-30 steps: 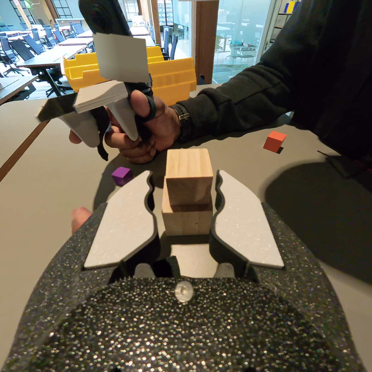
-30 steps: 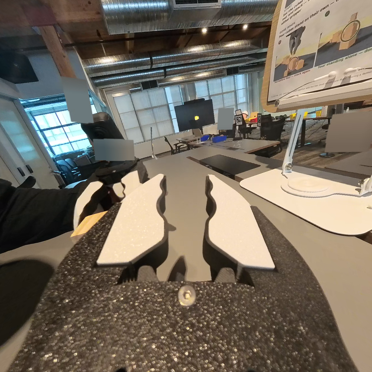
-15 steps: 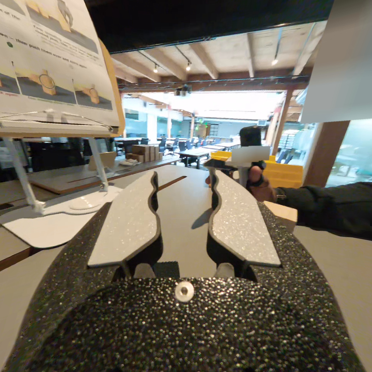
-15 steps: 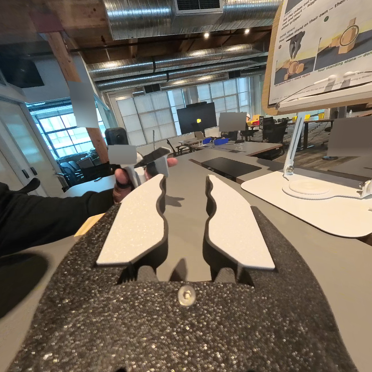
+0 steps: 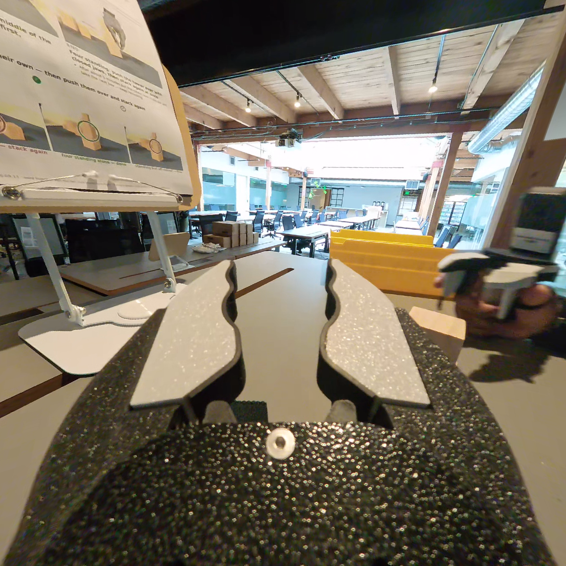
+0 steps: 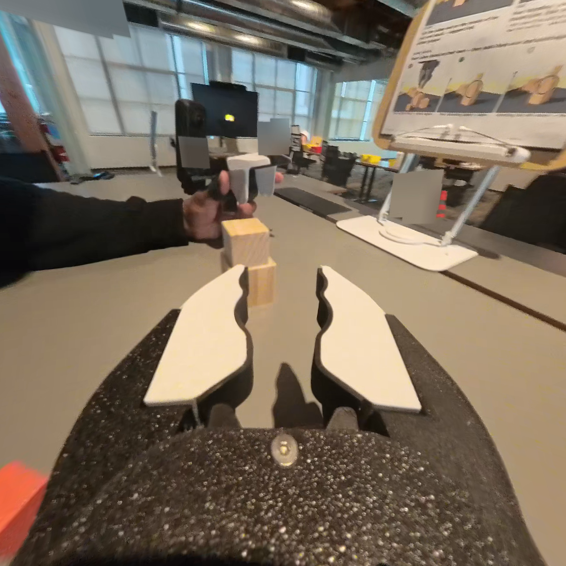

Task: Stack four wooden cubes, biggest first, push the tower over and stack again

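Standing on the grey table [image 6: 92, 321], two wooden cubes are seen in the right wrist view, the upper cube [image 6: 246, 242] set on the lower cube [image 6: 260, 285] and shifted a little to the left of it. The right gripper [image 6: 281, 269] is held low over the table just short of this stack, its jaws parted with nothing between them; the stack is partly hidden behind the left fingertip. Beyond the stack, the left gripper [image 6: 251, 180] is held up in a hand [image 6: 204, 218], above and behind the upper cube, and its jaws are seen slightly apart and empty. In the left wrist view the same gripper [image 5: 279, 266] is shown with a wide gap and only bare table between the fingers. A corner of a cube [image 5: 438, 332] is seen at its right. An orange block [image 6: 19, 508] lies at the lower left of the right view. A white stand [image 6: 407, 245] carrying a printed sheet [image 6: 496, 61] is placed to the right.
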